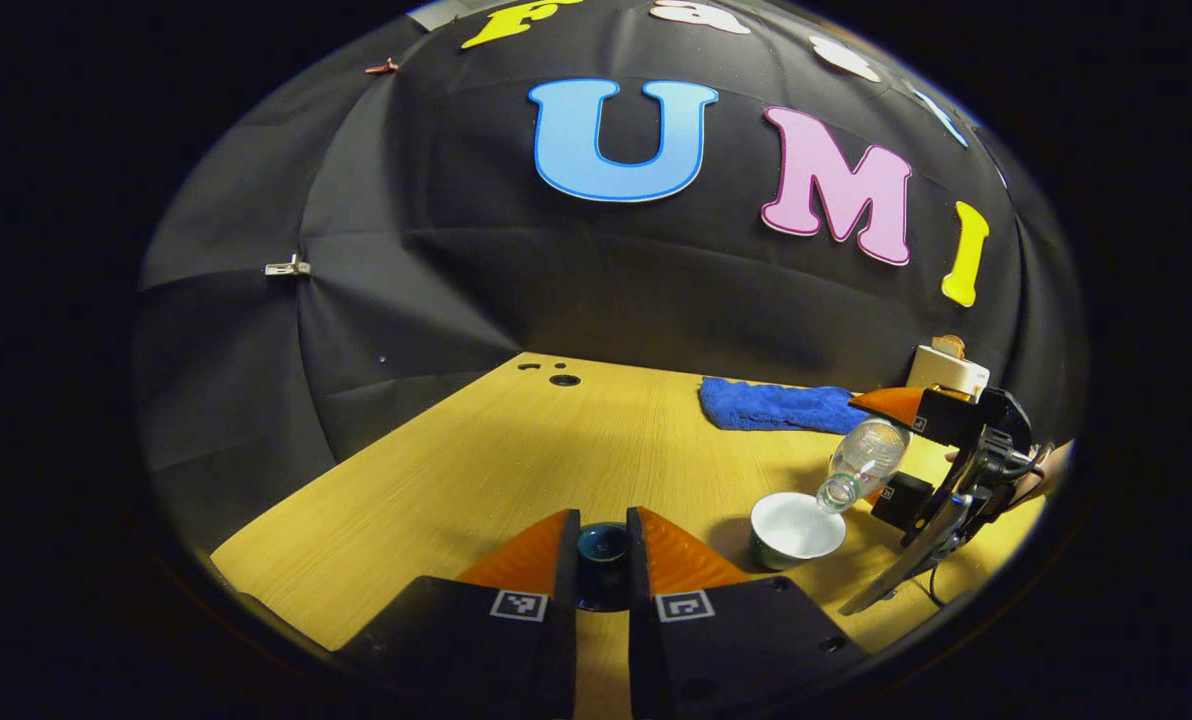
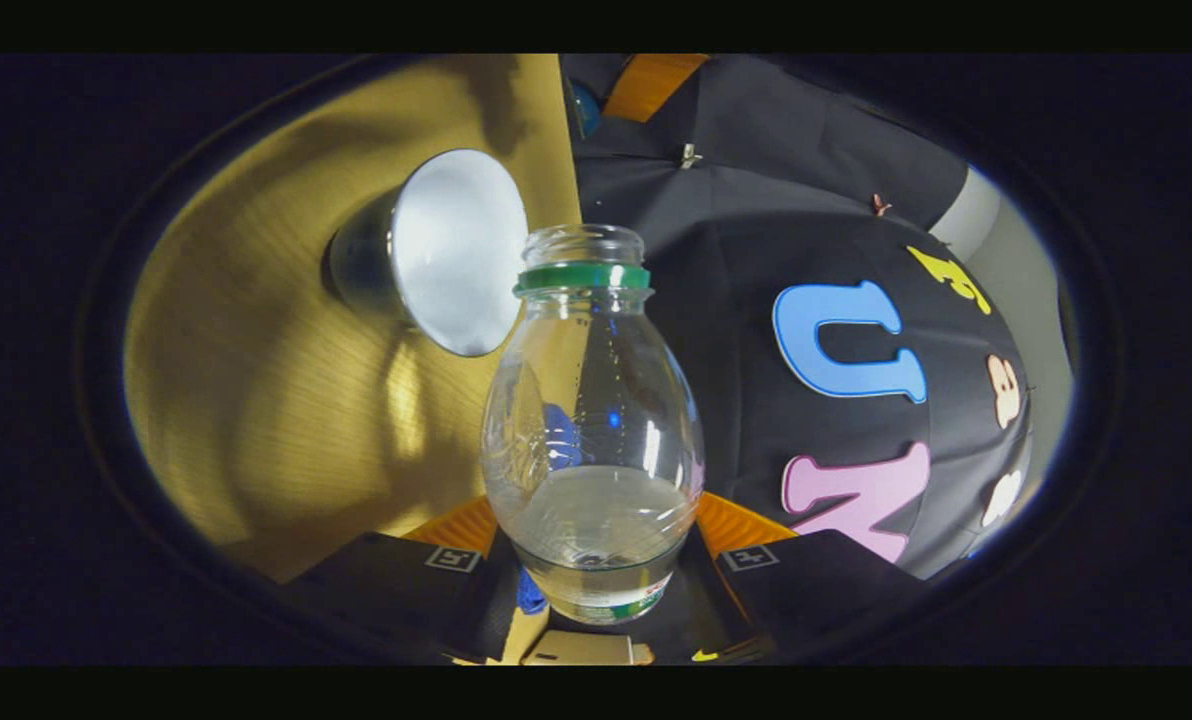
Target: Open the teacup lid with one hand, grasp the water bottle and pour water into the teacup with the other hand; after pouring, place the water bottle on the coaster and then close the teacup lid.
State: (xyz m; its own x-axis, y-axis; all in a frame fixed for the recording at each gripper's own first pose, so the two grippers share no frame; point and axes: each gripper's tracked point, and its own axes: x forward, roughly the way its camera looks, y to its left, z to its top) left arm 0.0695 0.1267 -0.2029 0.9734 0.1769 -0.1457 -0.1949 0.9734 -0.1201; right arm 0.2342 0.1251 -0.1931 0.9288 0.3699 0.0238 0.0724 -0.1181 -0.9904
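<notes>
Left gripper (image 1: 602, 560) clamps lid (image 1: 603, 548) beside teacup (image 1: 797, 528); right gripper (image 2: 596, 545) grips tilted water bottle (image 2: 593, 440), mouth over teacup.

Wooden table (image 1: 516, 450), black cloth wall (image 1: 436, 270)

One teacup (image 1: 797, 528) on table (image 1: 476, 470), open, white inside. One lid (image 1: 602, 552) left of teacup, between one gripper's fingers. One water bottle (image 1: 859, 462) tilted over teacup, mouth just above rim. One blue cloth (image 1: 782, 405) behind teacup. One white box (image 1: 947, 369) beyond cloth. Two grippers: left gripper (image 1: 603, 556), right gripper (image 1: 941, 470).
</notes>
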